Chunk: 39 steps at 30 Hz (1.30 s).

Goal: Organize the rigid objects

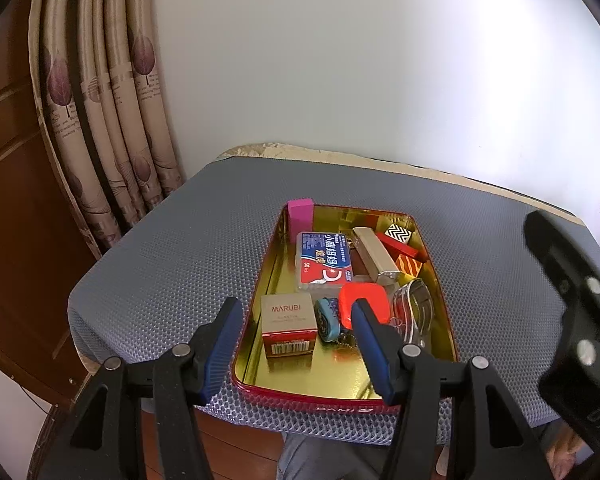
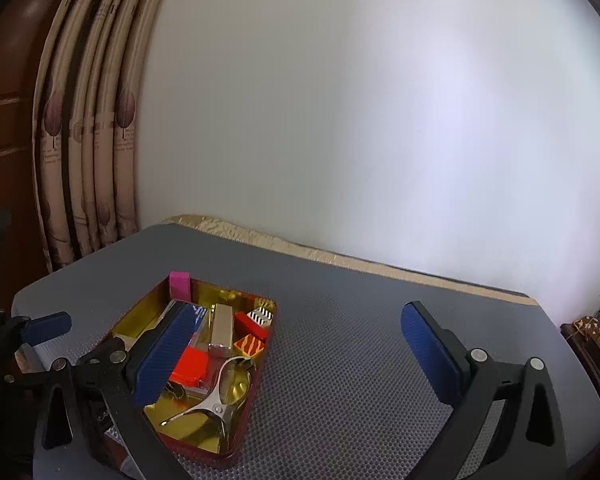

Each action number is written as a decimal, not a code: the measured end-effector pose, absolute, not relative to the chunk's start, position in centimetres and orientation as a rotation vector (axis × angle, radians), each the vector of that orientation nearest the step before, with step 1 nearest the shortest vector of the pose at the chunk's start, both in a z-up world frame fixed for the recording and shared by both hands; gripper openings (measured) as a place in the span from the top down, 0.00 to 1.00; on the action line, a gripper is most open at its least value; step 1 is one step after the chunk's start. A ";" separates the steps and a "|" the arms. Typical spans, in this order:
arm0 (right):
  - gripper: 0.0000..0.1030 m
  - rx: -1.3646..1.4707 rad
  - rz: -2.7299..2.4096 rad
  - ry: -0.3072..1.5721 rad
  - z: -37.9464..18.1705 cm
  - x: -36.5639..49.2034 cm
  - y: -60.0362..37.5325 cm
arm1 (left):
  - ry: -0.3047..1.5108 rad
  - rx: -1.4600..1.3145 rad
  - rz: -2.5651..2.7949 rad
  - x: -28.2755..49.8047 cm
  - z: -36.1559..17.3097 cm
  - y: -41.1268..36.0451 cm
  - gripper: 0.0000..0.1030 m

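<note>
while both claws gape empty, small items fill the tin (image 1: 260, 280).

1. You are working in a home, in what looks like a bedroom or living room.
2. Leaf-printed curtains (image 1: 112, 120) hang in folds beside dark wooden panelling (image 1: 8, 168).
3. A plain white wall (image 1: 380, 80) backs your table (image 1: 188, 248), which carries a grey mat over a gold cloth (image 2: 300, 250).

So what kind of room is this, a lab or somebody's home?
Most likely a home room. Patterned curtains hang beside dark wood panelling, and a small table with a grey mat holds a tin of household bits. No lab gear shows.
</note>
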State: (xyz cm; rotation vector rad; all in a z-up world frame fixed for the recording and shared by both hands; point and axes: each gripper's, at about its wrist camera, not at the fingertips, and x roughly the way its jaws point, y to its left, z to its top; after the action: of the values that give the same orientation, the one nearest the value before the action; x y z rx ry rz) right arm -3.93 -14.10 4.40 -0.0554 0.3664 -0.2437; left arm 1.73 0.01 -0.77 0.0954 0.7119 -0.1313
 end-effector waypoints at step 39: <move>0.01 0.038 -0.181 0.374 -0.3 -3.3 -13.9 | 0.623 0.096 -0.106 1.9 -0.1 2.3 0.44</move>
State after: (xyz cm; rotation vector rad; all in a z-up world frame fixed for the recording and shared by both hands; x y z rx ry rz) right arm -3.33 -13.90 -0.33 0.0383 0.3744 -0.1815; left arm 1.89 2.26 -0.06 0.0958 0.6229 -0.1061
